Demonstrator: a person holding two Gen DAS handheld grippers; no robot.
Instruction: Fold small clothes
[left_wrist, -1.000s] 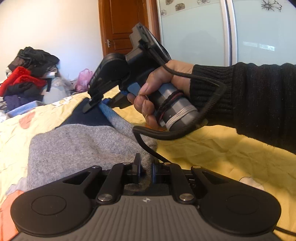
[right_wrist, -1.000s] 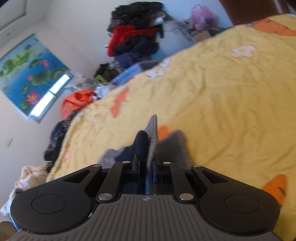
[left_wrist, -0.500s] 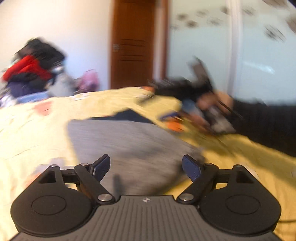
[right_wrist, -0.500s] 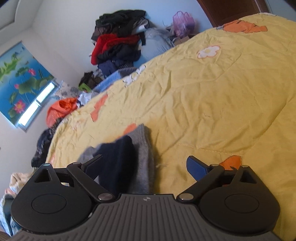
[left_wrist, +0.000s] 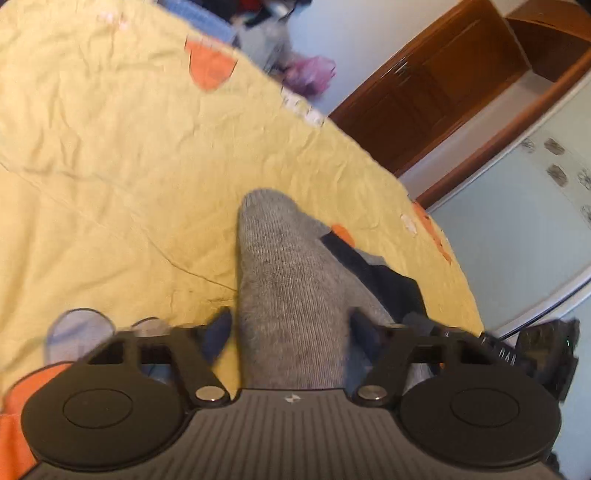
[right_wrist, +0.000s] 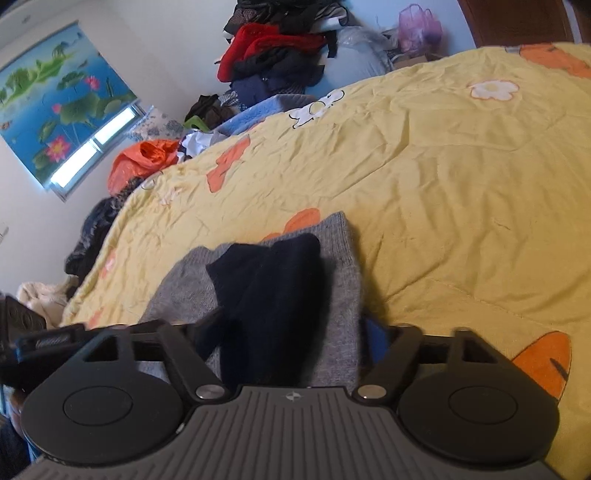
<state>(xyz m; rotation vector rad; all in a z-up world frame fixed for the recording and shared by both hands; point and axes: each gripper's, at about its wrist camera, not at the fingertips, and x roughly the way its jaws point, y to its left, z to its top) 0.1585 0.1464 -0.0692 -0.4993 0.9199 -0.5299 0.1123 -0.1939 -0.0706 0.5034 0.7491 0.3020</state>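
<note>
Across the whole scene spreads a yellow bedspread (right_wrist: 443, 155) with orange and white flowers, creased all over; at its far edge in the right wrist view sits a heap of clothes (right_wrist: 273, 55), red and black on top; near the middle of the bedspread lies the grey and navy sock pair (right_wrist: 280, 280), the navy part resting on the grey; the left gripper (left_wrist: 290, 325) stands wide open with the grey sock (left_wrist: 284, 280) lying between its fingers, nothing clamped; the right gripper (right_wrist: 291, 328) is likewise spread wide over the pair, gripping nothing.
</note>
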